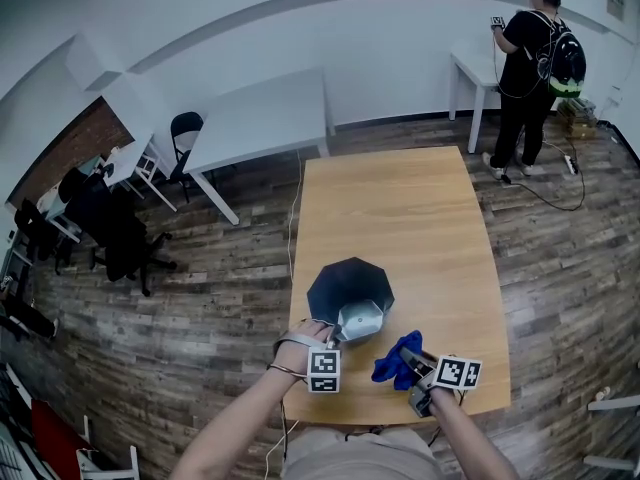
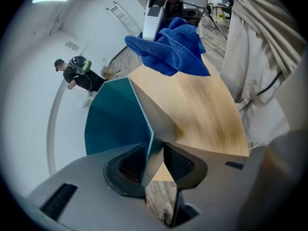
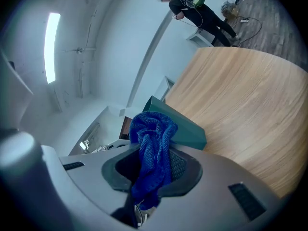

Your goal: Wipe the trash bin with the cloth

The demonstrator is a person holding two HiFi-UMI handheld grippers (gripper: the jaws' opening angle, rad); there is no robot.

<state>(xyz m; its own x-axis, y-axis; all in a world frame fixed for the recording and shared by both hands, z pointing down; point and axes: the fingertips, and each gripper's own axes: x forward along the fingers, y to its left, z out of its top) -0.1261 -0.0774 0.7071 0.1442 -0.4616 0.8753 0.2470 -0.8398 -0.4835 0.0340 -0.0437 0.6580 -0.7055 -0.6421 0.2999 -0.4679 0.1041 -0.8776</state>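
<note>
A dark teal faceted trash bin (image 1: 350, 286) stands open-topped near the front of the wooden table (image 1: 400, 208). My left gripper (image 1: 345, 330) reaches down onto its near rim. In the left gripper view the bin's thin wall (image 2: 115, 124) runs between the two pads, and the left gripper (image 2: 153, 165) is shut on it. My right gripper (image 1: 410, 356) hovers just right of the bin, shut on a blue cloth (image 1: 392, 370). In the right gripper view the cloth (image 3: 154, 143) bunches up out of the right gripper (image 3: 154, 170), with the bin (image 3: 185, 129) behind it. The hanging cloth (image 2: 173, 52) also shows in the left gripper view.
A person (image 1: 535, 68) stands at a white table in the far right corner, with cables on the floor beside them. Another white table (image 1: 260, 118) and black chairs (image 1: 110, 228) stand to the left. The table's front edge (image 1: 400, 413) runs close under my hands.
</note>
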